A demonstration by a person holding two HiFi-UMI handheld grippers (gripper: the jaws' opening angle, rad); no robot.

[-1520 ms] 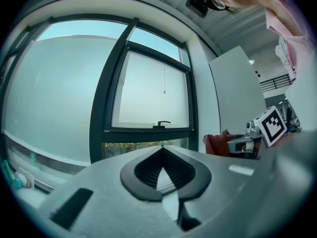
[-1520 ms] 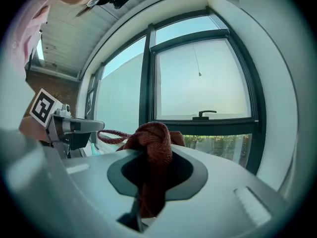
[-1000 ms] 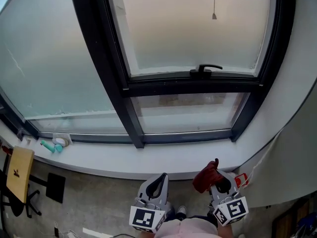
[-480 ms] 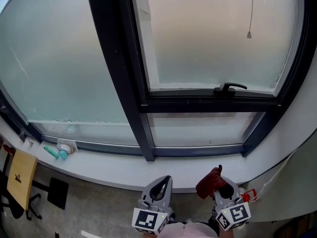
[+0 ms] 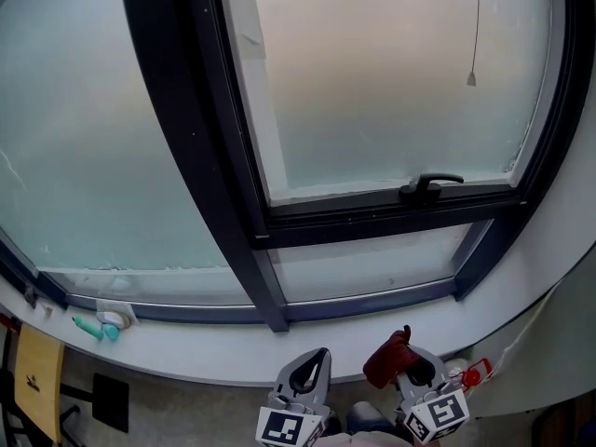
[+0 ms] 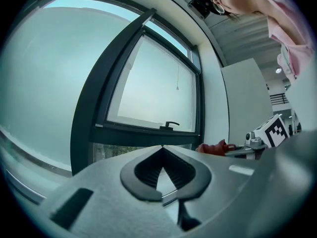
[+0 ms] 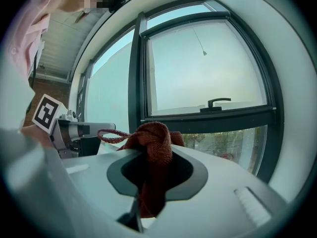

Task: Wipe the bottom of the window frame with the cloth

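A crumpled red cloth (image 5: 389, 358) sticks up from my right gripper (image 5: 407, 350), which is shut on it; the right gripper view shows the cloth (image 7: 154, 139) pinched between the jaws. My left gripper (image 5: 319, 354) is beside it on the left, shut with nothing in it, its jaw tips meeting (image 6: 162, 147). Both are held low, on the near side of the white sill (image 5: 214, 347). The dark bottom rail of the window frame (image 5: 372, 301) runs beyond the sill, apart from the cloth.
A thick dark mullion (image 5: 209, 166) slants down to the rail. A black window handle (image 5: 428, 184) sits on the upper sash. A teal item (image 5: 93, 327) lies on the sill at far left. A yellow chair (image 5: 35, 371) stands below left. A small red-and-white object (image 5: 470, 377) sits by the right gripper.
The head view has swung, so the window sits differently in the picture. Both grippers stay low by the sill, the cloth still in the right one.
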